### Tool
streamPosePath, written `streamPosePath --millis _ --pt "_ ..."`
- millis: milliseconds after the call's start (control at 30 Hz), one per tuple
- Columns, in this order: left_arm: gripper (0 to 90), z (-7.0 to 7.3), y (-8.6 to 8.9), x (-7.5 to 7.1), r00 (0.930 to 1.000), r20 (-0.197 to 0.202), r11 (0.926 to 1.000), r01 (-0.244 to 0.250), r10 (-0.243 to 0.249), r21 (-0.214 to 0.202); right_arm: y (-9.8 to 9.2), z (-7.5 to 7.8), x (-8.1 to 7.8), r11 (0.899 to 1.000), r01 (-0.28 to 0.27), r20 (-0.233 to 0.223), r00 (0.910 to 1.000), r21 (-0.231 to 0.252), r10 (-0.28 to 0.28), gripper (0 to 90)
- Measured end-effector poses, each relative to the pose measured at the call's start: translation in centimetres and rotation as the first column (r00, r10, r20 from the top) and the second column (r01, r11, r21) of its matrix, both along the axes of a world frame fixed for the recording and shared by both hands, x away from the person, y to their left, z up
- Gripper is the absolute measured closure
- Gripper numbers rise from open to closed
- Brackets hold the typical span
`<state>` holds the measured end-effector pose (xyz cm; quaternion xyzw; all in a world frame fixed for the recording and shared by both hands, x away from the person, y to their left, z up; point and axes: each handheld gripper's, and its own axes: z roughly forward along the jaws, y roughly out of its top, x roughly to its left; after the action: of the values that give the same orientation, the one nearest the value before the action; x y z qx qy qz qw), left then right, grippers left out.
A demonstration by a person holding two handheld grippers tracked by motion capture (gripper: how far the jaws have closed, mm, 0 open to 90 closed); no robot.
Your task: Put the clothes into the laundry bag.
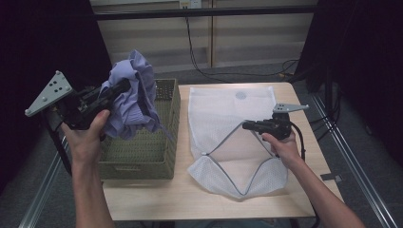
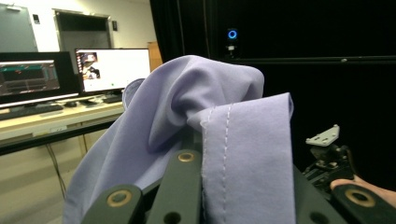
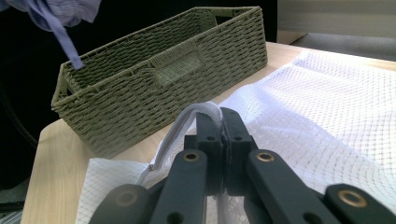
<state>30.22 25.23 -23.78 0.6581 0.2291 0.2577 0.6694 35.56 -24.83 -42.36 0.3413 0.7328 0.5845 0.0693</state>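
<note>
Left gripper (image 1: 124, 87) clamped on the shirt (image 1: 135, 95); I hold it up over the basket (image 1: 142, 164), cloth hanging into it. In the left gripper view the shirt (image 2: 187, 121) drapes over the jaws.

Mesh bag (image 1: 223, 114) lies right of the basket, flat on the table (image 1: 157, 199), long axis running away from me, mouth gaping toward my side.

Right gripper (image 1: 245, 126) pinched shut on the bag's zipper edge (image 3: 187, 116), lifting it.

Judgement: the shirt must travel rightward from the basket into that opening; left hand carries, right holds the mouth.
</note>
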Motion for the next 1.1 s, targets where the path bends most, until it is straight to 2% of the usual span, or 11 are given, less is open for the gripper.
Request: streamPosePath --millis 100,133,267,300,433,533,667,767,1000,1033,1100 --pt "85.1 0.6 -0.8 -0.7 1.0 0.007 0.9998 -0.001 0.001 0.021 0.0 0.0 0.0 1.0 0.001 0.002 1.0 0.0 -0.001 88.6" --pt "85.1 1.0 -1.4 -1.2 0.9995 0.02 0.9995 0.026 -0.026 0.018 0.0 0.0 0.0 1.0 0.001 0.002 1.0 0.0 -0.001 88.6" --pt "85.1 1.2 -2.2 -1.4 0.9981 0.026 0.9981 0.056 -0.056 0.026 0.0 0.0 0.0 1.0 -0.003 0.001 1.0 -0.004 0.003 88.6" --pt "85.1 1.2 -2.6 -1.4 0.9964 0.013 0.9965 0.083 -0.083 0.009 0.1 0.0 0.0 1.0 -0.005 0.002 1.0 -0.003 0.005 88.6" --pt "85.0 1.0 -3.3 -1.1 0.9933 0.001 0.9932 0.116 -0.116 -0.008 0.1 0.0 0.0 1.0 -0.006 0.003 1.0 -0.001 0.006 88.6" --pt "85.1 0.8 -4.2 -0.9 0.9896 -0.007 0.9894 0.144 -0.144 0.019 0.0 0.0 0.0 1.0 -0.001 0.004 1.0 -0.001 0.001 88.6" --pt "85.1 0.7 -5.5 -0.8 0.9863 -0.013 0.986 0.165 -0.164 0.026 0.0 0.0 0.0 1.0 -0.004 0.004 1.0 -0.001 0.004 88.6" --pt "85.1 0.6 -6.4 -0.9 0.9844 -0.024 0.9846 0.174 -0.174 0.005 0.0 0.0 0.0 1.0 -0.004 0.004 1.0 -0.001 0.004 88.6" --pt "84.9 0.5 -8.5 -1.3 0.9719 -0.03 0.9714 0.234 -0.233 0.039 0.0 0.0 0.0 1.0 -0.002 0.003 1.0 0.002 0.002 88.7" --pt "85.0 0.5 -8.8 -1.3 0.9699 -0.037 0.9702 0.241 -0.241 0.021 0.0 0.0 0.0 1.0 -0.004 0.001 1.0 0.002 0.004 88.7" --pt "84.9 0.4 -9.0 -1.3 0.9677 -0.032 0.9666 0.251 -0.25 0.05 0.0 0.0 0.0 1.0 -0.006 0.002 1.0 0.001 0.006 88.7"
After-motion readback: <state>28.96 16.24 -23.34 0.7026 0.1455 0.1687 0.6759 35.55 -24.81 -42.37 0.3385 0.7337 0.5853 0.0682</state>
